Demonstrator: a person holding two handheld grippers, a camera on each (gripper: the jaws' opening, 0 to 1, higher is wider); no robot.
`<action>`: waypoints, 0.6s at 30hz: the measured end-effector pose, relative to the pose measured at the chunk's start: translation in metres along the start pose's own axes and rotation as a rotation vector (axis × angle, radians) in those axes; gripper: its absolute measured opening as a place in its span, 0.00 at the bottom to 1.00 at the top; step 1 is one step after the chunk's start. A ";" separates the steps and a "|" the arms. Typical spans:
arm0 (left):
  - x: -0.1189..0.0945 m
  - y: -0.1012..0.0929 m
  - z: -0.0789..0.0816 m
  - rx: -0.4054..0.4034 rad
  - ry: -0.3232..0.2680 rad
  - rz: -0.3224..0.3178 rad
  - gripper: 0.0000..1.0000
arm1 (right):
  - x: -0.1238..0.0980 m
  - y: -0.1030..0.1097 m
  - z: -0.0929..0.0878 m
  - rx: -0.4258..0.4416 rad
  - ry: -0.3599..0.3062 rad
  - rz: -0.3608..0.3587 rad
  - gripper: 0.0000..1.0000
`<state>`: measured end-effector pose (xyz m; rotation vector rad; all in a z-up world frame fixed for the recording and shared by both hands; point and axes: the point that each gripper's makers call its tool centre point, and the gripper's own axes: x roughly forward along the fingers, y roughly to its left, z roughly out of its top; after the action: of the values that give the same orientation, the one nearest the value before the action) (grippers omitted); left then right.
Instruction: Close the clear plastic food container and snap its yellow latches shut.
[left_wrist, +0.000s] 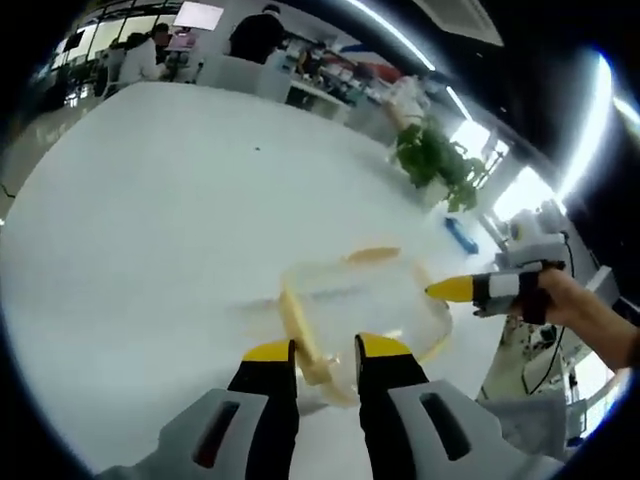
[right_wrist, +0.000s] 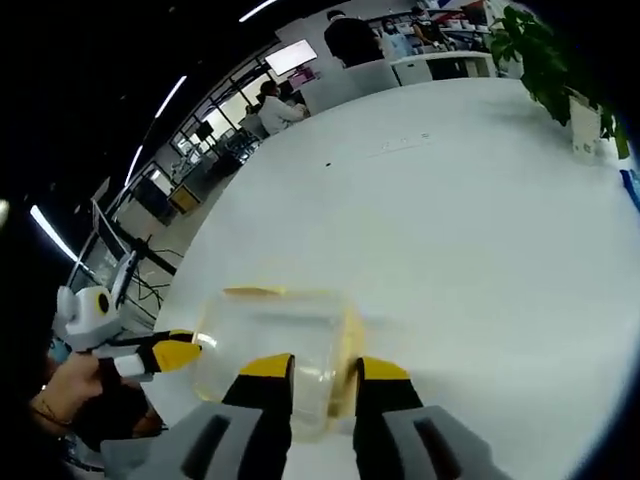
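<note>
The clear plastic container (left_wrist: 365, 295) with yellow latches sits on the white table (left_wrist: 170, 220), and its lid appears to lie on top. My left gripper (left_wrist: 327, 350) hovers at its near edge, open by a narrow gap, with one yellow latch (left_wrist: 300, 335) lying just inside the left jaw. The right gripper (left_wrist: 450, 290), held by a hand (left_wrist: 575, 305), points at the container's right side. In the right gripper view, my right gripper (right_wrist: 325, 368) is narrowly open over the container (right_wrist: 270, 335), by a yellow latch (right_wrist: 350, 345). The left gripper (right_wrist: 185, 350) comes in from the left.
A potted plant (left_wrist: 435, 160) (right_wrist: 545, 50) stands at the table's far edge, with a small blue object (left_wrist: 462, 235) near it. People sit at desks (left_wrist: 140, 55) beyond the table. Wide white tabletop (right_wrist: 450, 220) stretches behind the container.
</note>
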<state>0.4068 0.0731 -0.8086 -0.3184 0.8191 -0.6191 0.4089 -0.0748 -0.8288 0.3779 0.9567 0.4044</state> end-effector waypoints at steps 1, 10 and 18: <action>-0.001 0.000 0.000 -0.004 -0.002 0.002 0.19 | -0.001 0.000 0.000 0.000 -0.002 0.001 0.20; -0.004 0.021 0.010 0.030 -0.026 0.037 0.20 | 0.009 0.019 0.003 -0.023 -0.031 -0.015 0.20; -0.005 0.034 0.013 0.055 -0.050 0.073 0.20 | 0.019 0.026 0.013 -0.055 -0.063 -0.019 0.20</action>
<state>0.4269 0.1033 -0.8136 -0.2522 0.7607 -0.5625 0.4252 -0.0452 -0.8232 0.3298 0.8853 0.3988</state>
